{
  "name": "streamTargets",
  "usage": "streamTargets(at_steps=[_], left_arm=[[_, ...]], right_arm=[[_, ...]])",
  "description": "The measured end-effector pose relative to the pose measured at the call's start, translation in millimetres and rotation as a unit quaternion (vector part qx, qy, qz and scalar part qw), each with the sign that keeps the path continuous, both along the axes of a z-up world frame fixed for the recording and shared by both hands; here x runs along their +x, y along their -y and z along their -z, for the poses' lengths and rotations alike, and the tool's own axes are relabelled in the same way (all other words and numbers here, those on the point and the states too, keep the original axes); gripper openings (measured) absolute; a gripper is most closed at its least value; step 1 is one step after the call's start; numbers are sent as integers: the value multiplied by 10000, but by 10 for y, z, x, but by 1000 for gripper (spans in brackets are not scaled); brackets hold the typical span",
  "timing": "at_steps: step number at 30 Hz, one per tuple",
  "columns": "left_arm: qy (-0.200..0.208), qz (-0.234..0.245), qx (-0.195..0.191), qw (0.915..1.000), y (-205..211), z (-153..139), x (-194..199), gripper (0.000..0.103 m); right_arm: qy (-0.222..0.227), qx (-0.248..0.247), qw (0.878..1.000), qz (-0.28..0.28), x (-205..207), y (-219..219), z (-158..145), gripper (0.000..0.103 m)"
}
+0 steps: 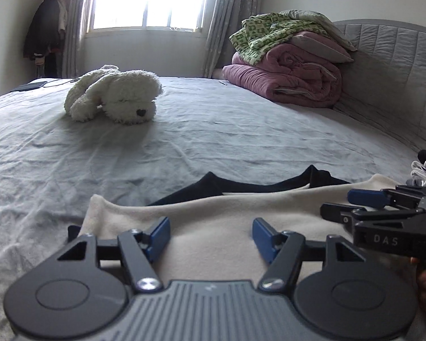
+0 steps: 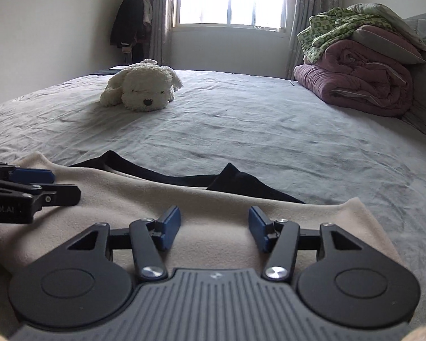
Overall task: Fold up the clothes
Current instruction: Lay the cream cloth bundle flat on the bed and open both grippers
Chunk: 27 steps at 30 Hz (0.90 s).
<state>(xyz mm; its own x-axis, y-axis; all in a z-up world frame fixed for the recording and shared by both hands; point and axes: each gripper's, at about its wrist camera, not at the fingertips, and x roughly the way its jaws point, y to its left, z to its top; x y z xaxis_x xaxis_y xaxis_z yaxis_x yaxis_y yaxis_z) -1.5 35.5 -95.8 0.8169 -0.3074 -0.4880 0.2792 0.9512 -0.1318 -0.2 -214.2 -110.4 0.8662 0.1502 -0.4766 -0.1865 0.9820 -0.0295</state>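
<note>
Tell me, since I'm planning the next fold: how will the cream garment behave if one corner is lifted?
The cream garment looks soft and fleecy, lying in loose waves, so it would probably droop and trail. Its matte nap suggests the pads should hold it. It overlaps a black garment, which might drag along.

A cream fleece garment (image 1: 213,213) lies spread flat across the near part of the bed, its soft surface faintly rumpled and its far edge running in a shallow wave. In the left wrist view it fills the frame from about 7 o'clock round to 3 o'clock. Beneath it lies a black garment (image 1: 269,184), mostly covered; only its far edge shows past the cream cloth, toward 12 o'clock, rising in two small peaks with a dip between them.
</note>
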Motion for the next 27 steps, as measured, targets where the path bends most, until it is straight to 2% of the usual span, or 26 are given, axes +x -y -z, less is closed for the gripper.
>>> streamTargets(at_steps=[5,8,11,14,17,19,21,23,27], left_arm=[[-36,-53,-44,10000,-399,-7,-38,64],[26,-187,45,9998,-455,-73,-56,61],[134,-68,3,9999,-359,-165,-59,63],[266,123,-48,9996,-209,-250,-53,63],[20,187,165,9997,-86,-130,30,64],[-123,123,256,9995,-119,-18,84,65],[-120,19,122,9999,-218,-14,85,65],[-69,-97,206,9997,-297,-33,70,65],[-179,-250,-92,9995,-402,-146,65,62]], right_arm=[[53,-29,9995,319,-70,401,-11,55],[76,81,9987,498,-102,604,-22,57],[226,-85,9983,537,-108,484,-86,59],[266,-44,9991,316,-61,326,-127,59],[145,-90,9995,255,16,246,-88,59],[1,-66,9994,338,59,319,-33,59],[-75,81,9991,414,70,460,-8,59],[-71,80,9984,550,63,572,-25,59],[-24,134,9979,631,27,580,-100,59]])
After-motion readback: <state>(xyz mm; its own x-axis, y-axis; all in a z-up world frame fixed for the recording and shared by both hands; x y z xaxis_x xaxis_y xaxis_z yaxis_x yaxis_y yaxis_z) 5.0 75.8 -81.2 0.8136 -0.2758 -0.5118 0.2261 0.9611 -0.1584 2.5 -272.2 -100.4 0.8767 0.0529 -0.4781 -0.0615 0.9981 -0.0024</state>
